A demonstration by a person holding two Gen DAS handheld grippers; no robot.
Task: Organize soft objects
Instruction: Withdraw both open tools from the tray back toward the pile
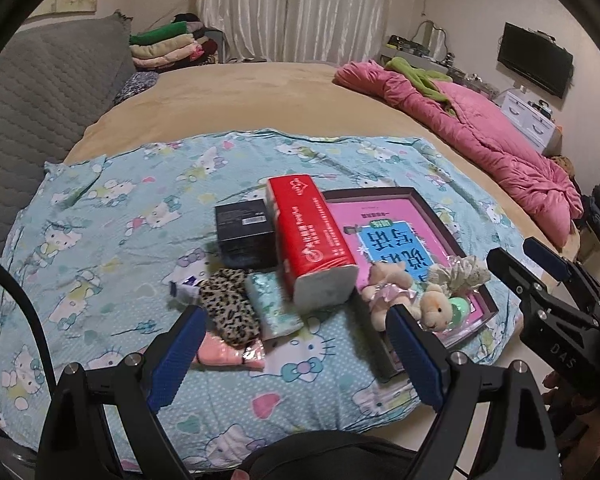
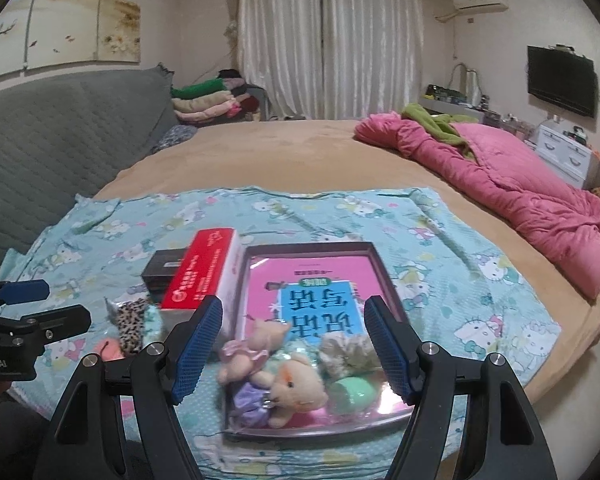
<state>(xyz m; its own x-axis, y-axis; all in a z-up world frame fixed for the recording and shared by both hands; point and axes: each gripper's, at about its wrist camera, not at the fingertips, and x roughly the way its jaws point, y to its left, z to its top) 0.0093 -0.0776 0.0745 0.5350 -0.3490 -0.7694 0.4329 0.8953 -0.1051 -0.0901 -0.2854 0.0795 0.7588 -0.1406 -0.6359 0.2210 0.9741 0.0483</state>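
A dark tray holding a pink book lies on the cartoon-cat sheet. At its near end sit two plush bears, a cream scrunchie and a green ball. Left of the tray lie a red tissue pack, a leopard-print pouch, a teal tissue packet and a pink item. My left gripper hovers open over these, empty. My right gripper hangs open above the plush bears, apart from them.
A black box stands behind the pouch and a small tube lies beside it. A pink quilt runs along the bed's right side. A grey quilted headboard rises at left. Tan bedding stretches behind.
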